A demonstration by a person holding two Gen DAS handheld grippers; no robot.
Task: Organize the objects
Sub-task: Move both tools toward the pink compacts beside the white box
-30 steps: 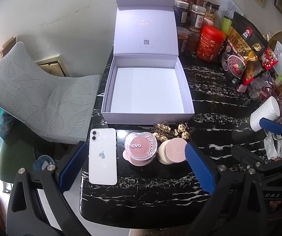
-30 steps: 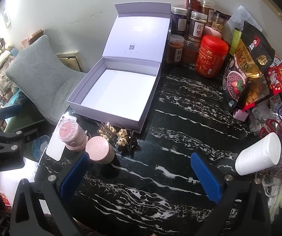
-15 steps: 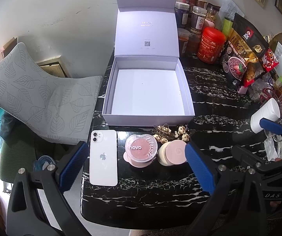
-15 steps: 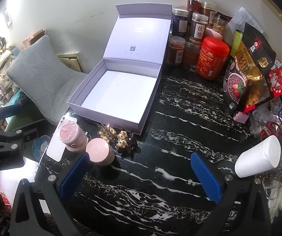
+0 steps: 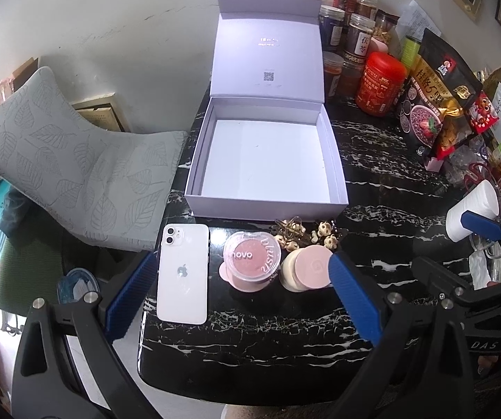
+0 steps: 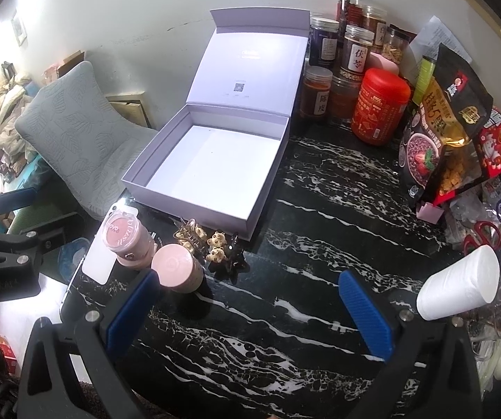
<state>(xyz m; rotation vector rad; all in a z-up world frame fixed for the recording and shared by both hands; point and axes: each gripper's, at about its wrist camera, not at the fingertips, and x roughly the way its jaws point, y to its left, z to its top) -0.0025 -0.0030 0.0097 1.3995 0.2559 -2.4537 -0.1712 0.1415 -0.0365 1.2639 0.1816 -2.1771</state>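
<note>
An empty lavender gift box (image 5: 266, 206) (image 6: 194, 206) stands with its lid up on the black marble table (image 5: 250, 331) (image 6: 303, 216). In front of it lie a white phone (image 5: 183, 273) (image 6: 98, 266), a pink blush pot (image 5: 252, 259) (image 6: 125, 235), a round pink-lidded jar (image 5: 308, 268) (image 6: 177, 269) and small bear-shaped hair clips (image 5: 306, 232) (image 6: 212, 244). My left gripper (image 5: 241, 298) hovers open just in front of the phone and pots. My right gripper (image 6: 248, 309) hangs open over the table's middle, right of the jar.
Spice jars (image 6: 341, 59), a red canister (image 6: 379, 106) and snack bags (image 6: 442, 132) crowd the back right. A white paper roll (image 6: 460, 288) and scissors (image 6: 484, 234) lie at the right edge. A grey leaf-patterned chair (image 5: 69, 174) stands left of the table.
Both cameras have pulled back a little, so the box and the small things sit slightly lower in view. Nothing on the table has moved, and both grippers stay open.
</note>
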